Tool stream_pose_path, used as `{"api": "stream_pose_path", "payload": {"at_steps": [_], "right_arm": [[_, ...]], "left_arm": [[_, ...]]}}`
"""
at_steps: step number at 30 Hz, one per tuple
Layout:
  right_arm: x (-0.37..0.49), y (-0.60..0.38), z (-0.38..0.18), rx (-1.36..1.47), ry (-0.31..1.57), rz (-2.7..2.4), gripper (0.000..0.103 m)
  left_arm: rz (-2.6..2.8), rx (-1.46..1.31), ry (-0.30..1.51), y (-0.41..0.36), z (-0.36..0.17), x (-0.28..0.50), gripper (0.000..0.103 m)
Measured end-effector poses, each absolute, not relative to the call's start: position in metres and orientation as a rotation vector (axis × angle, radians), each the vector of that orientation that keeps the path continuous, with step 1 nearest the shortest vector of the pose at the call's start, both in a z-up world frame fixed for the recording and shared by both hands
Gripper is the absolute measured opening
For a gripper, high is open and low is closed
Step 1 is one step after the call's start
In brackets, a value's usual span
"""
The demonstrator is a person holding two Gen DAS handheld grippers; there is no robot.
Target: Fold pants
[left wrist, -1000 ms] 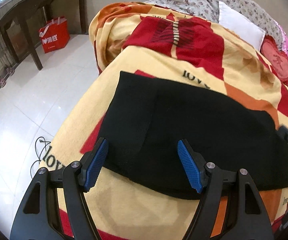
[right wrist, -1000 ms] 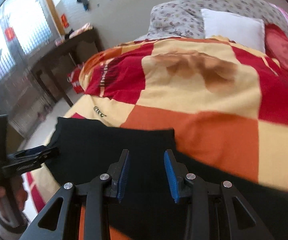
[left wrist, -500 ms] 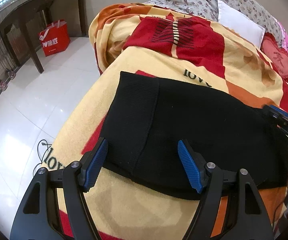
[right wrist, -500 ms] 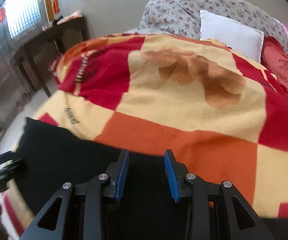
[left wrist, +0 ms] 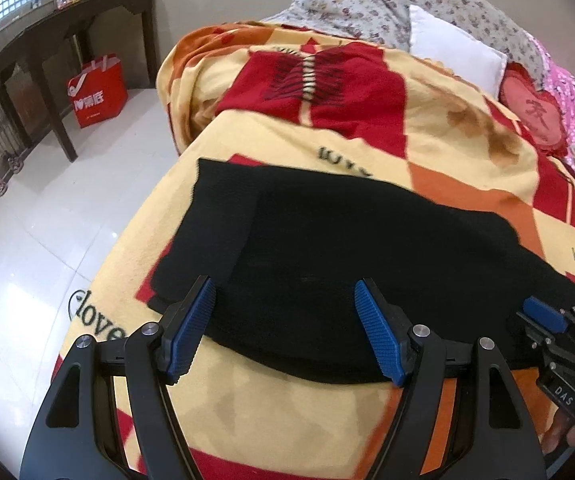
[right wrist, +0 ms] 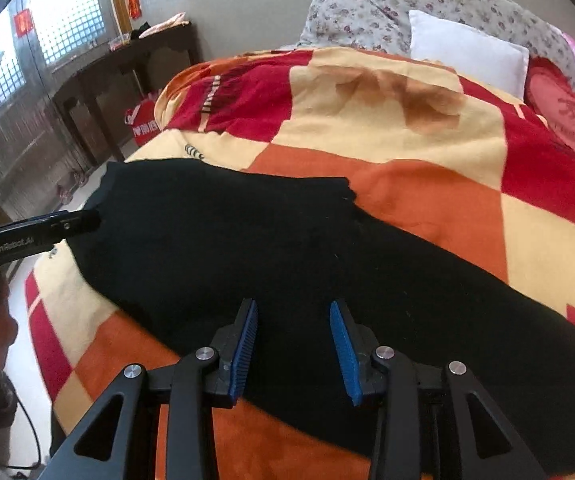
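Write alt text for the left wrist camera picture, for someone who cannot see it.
Black pants lie flat on a red, orange and yellow checked blanket covering a bed. The left tongs, blue-padded and open, hover at the pants' near edge; the right tongs show at lower right. Behind: a white pillow, a dark table, a red bag.

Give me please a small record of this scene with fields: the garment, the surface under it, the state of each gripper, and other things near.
garment: black pants, lying flat, not yet folded
surface: checked blanket on the bed
left gripper: open, at the near edge of the pants, holding nothing
right gripper: open, over the pants, holding nothing
nearby: white pillow, red bag on the floor by a dark table
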State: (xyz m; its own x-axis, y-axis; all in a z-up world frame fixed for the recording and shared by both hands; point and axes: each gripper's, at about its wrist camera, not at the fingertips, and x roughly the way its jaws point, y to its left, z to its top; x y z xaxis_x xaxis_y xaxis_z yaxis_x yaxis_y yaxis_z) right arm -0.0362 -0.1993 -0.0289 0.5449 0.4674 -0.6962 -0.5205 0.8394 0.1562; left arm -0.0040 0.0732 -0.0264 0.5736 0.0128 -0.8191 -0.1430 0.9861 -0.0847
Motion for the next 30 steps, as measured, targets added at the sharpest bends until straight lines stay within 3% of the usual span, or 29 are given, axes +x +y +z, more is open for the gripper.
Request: {"api": "stream_pose_path", "payload": {"at_steps": [9, 19, 30], "right_arm": [[-0.063, -0.313, -0.045, 0.073, 0.796, 0.392, 0.037], [-0.101, -0.446, -0.056, 0.342, 0.762, 0.228, 0.039], [-0.113, -0.48, -0.078, 0.527, 0.74, 0.275, 0.048]], "left_arm": [[-0.101, -0.101, 0.998, 0.002, -0.027, 0.003, 0.073], [-0.42, 0.067, 1.057, -0.138, -0.032, 0.029, 0.073], [-0.725, 0.182, 1.119, -0.281, -0.032, 0.059, 0.073]]}}
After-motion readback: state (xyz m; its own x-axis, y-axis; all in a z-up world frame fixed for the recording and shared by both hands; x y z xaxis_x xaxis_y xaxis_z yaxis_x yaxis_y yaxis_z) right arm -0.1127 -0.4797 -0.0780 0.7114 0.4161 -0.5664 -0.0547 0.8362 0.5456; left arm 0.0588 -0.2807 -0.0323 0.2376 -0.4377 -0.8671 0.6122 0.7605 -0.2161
